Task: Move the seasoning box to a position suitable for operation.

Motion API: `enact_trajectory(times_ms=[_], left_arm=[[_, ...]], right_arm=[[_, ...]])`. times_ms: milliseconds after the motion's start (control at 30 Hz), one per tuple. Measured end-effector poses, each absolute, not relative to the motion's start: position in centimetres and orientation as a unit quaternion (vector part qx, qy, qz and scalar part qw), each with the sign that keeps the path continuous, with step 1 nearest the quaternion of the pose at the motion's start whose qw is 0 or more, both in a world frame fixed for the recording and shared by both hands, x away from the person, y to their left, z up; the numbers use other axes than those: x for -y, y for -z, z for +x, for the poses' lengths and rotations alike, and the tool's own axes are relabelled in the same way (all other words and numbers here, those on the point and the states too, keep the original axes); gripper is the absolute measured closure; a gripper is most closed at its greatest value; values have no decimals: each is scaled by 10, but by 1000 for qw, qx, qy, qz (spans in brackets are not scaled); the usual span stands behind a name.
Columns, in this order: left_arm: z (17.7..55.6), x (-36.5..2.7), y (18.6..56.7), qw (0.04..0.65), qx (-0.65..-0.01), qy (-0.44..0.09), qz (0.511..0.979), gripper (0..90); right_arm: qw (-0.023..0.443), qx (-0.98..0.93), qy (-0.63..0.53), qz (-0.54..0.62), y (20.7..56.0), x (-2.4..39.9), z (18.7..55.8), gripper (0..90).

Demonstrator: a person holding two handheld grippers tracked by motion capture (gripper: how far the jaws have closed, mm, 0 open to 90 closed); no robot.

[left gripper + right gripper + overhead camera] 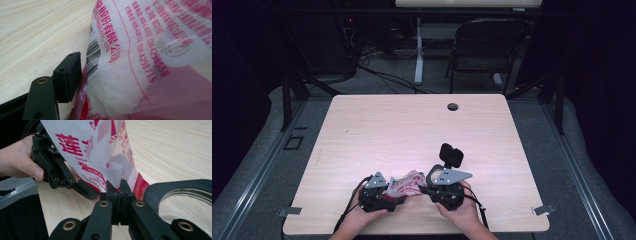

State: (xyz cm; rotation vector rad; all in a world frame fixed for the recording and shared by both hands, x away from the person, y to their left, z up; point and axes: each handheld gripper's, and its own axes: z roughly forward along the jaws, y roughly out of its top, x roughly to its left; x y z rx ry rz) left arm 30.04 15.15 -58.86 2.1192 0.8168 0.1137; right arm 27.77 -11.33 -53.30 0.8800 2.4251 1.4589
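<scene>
High view, bag (406, 183) near table (422, 125) front edge, right tool (117, 191) pinching it, left tool (393, 196) released.

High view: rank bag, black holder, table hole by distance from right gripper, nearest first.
1. Bag: pinched in the right gripper, on its left.
2. Black holder: just behind the gripper, standing on the table.
3. Table hole: near the far edge, farthest.

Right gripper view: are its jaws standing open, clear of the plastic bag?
No: the right gripper has its two black jaws pressed together, pinching a fold of the red-and-white printed plastic bag between them.
</scene>
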Motion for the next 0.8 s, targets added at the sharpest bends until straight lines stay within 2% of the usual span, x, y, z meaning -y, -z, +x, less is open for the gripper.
enact_trajectory(times_ms=[267,367,567,800], left_arm=[[299,-148,589,413,-325,-62,849,309],[298,-147,588,409,-318,-71,853,346],[299,-146,589,409,-314,-67,854,353],[295,-138,588,389,-293,-98,868,353]], right_arm=[[82,-808,-497,306,535,115,277,900],[84,-804,-502,306,534,114,278,900],[89,-804,-504,302,534,113,278,900],[85,-800,-508,308,539,117,273,900]])
